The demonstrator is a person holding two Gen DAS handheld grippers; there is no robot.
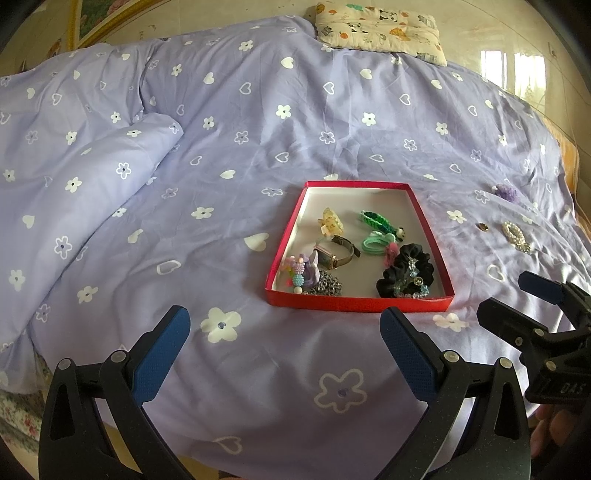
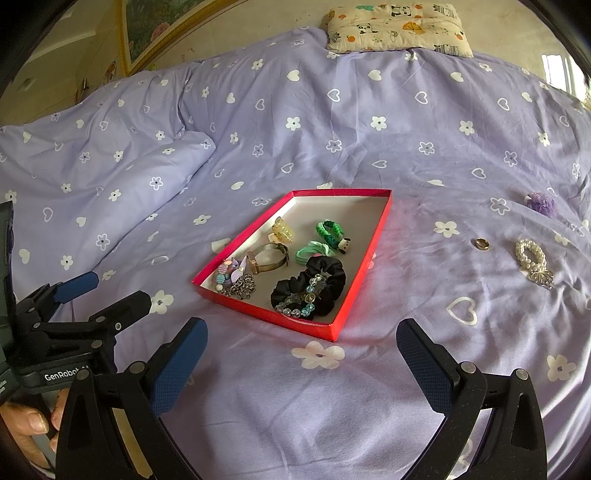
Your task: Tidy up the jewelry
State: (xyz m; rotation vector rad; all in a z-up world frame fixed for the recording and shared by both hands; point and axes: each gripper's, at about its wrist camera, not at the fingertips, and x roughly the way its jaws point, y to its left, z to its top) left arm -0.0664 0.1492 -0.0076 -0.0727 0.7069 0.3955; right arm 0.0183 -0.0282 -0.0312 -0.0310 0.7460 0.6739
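A shallow red box (image 1: 354, 304) (image 2: 373, 236) lies on the purple bedspread and holds a watch (image 1: 334, 253), a black scrunchie (image 2: 325, 284), a bead bracelet, green hair ties, a yellow claw clip and a chain. To its right on the cover lie a ring (image 2: 481, 243) (image 1: 482, 226), a pearl bracelet (image 2: 532, 258) (image 1: 515, 234) and a purple hair tie (image 2: 541, 203) (image 1: 508, 192). My left gripper (image 1: 284, 325) is open and empty, just short of the box's near edge. My right gripper (image 2: 303, 338) is open and empty, near the box's front right corner.
A cartoon-print pillow (image 1: 380, 29) (image 2: 397, 27) lies at the far edge of the bed. A folded-over hump of the duvet (image 1: 92, 177) rises at the left. The right gripper shows in the left wrist view (image 1: 517, 295); the left one shows in the right wrist view (image 2: 110, 295).
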